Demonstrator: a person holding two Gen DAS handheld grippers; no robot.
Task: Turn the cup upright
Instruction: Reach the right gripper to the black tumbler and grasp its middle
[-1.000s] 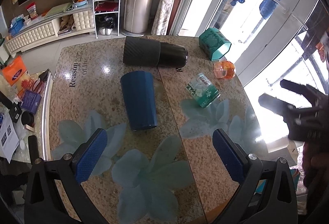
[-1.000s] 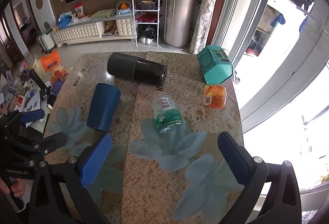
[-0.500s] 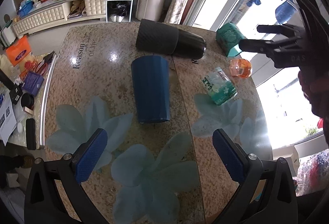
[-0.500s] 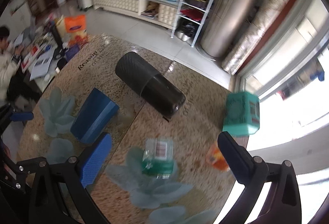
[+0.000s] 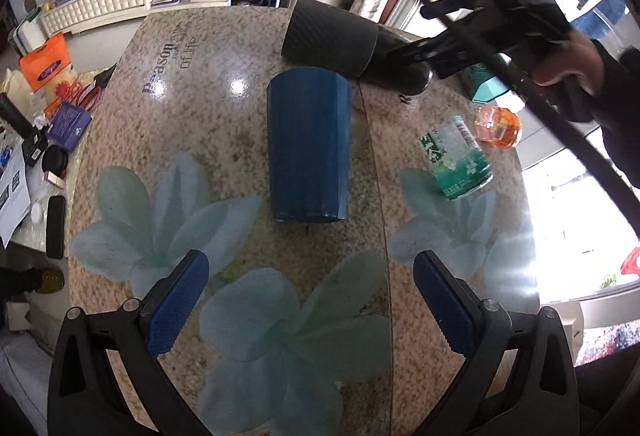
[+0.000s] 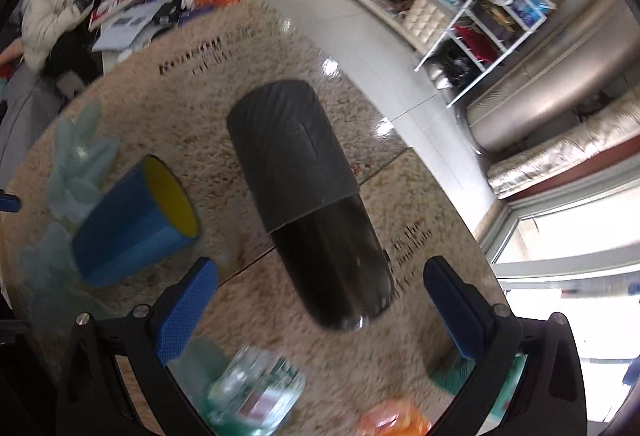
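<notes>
Fingers of the left gripper (image 5: 306, 294) are standing wide apart and holding nothing, hovering low over the stone-patterned bench (image 5: 200, 140). Just ahead of them the blue cup (image 5: 308, 146) is lying on its side, closed base pointing toward the gripper and yellow-lined mouth facing away, as the right wrist view is showing. Judging by its faceted, matte walls it is looking like light, rigid plastic: unlikely to crush, yet prone to rolling or skidding on the glossy top. Taking it across the middle of the body, flat pads on opposite facets, is probably giving the surest hold, with room left to swing the mouth upward. Off to the right a small green-labelled bottle (image 5: 456, 158) and an orange jar (image 5: 498, 126) are lying apart from the cup. Farther on, the right gripper (image 6: 320, 310) is also spread wide and empty, straddling the glossy end of a black tumbler (image 6: 308, 192) lying on its side; that view is blurring, so contact is not clear.
</notes>
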